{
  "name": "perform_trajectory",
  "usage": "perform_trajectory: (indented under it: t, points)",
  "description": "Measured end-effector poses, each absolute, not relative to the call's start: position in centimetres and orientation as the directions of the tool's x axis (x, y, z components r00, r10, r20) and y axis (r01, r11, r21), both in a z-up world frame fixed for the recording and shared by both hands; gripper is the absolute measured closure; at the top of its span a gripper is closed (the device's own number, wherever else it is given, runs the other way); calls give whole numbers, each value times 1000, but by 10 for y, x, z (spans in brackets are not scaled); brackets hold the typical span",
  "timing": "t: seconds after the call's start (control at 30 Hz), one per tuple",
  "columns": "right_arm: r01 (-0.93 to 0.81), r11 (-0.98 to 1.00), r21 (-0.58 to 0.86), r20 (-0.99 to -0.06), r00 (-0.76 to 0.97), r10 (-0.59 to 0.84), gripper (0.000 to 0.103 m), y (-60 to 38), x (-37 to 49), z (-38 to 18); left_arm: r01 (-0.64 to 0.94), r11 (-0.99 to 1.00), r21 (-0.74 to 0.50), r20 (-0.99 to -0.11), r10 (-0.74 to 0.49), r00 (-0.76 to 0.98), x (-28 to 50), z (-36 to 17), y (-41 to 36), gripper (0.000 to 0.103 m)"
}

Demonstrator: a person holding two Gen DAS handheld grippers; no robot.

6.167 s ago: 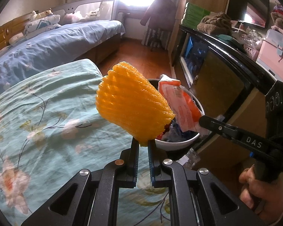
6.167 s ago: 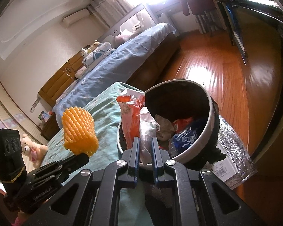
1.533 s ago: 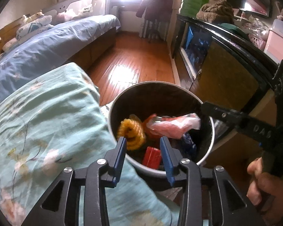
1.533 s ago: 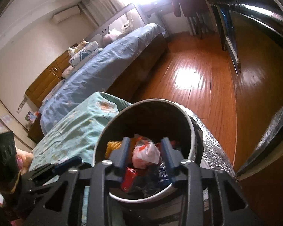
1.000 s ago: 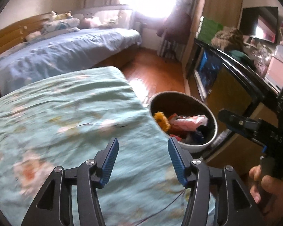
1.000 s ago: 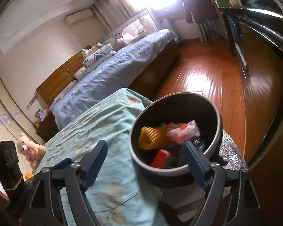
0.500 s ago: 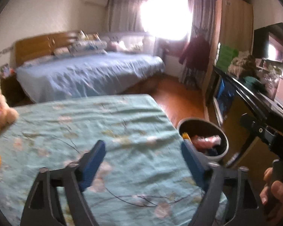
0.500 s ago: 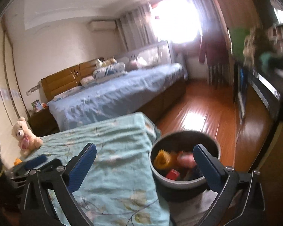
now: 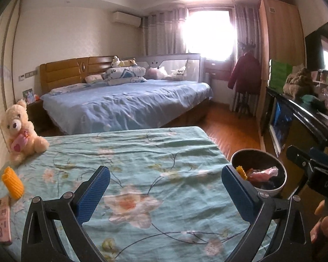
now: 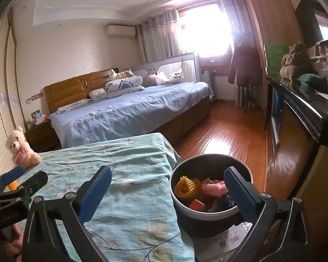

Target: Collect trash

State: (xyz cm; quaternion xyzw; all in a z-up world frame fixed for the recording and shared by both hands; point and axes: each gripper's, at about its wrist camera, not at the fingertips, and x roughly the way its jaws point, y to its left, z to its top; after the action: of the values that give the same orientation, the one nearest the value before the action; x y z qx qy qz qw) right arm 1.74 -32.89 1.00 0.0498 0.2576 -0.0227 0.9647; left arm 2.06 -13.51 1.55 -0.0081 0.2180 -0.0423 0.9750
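- Trash bin (image 10: pixel 210 209), round, dark inside with a pale rim, stands on the floor tight against the foot corner of the floral bed (image 9: pixel 142 166). It now holds an orange foam net (image 10: pixel 184 187), a pink-red wrapper (image 10: pixel 214 186), a small red piece and some dark blue scraps.
- Change: the foam net that the left gripper held above the bin some seconds ago now lies inside it, and so does the wrapper the right gripper carried. Both deliveries look done.
- Left gripper (image 9: pixel 164 193): jaws have just been opening, now spread wide with nothing between them. It has pulled back and up from the bin and now looks across the bedspread.
- Right gripper (image 10: pixel 167 193): jaws likewise just opened, wide apart and empty. The bin shows past its right finger, no contact.
- Left to collect, as I judge it: a second orange foam net (image 9: pixel 12 185) and a pink flat packet (image 9: pixel 3 221) at the far left edge of the bedspread, near the teddy bear (image 9: pixel 21 128), well apart from the bin.
- Room: the middle of the bedspread is bare cloth, open for a sweep leftward. On the right the bin sits between the bed corner and the dark cabinet (image 10: pixel 299 118), a narrow gap. Wood floor (image 10: pixel 229 135) beyond is open.
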Motion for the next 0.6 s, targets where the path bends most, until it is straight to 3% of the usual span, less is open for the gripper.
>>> perform_trajectory:
  t: [0.23,0.6]
  points:
    - [73,994,86,-488,873,-22,0,-331,15,10,71,997,-41,-380,-82,921,20,16,-131,1]
    - [66,993,93,-496,869,-11,0,-330,16,8,77,996,-33,-385,-84,919,24,13,-131,1]
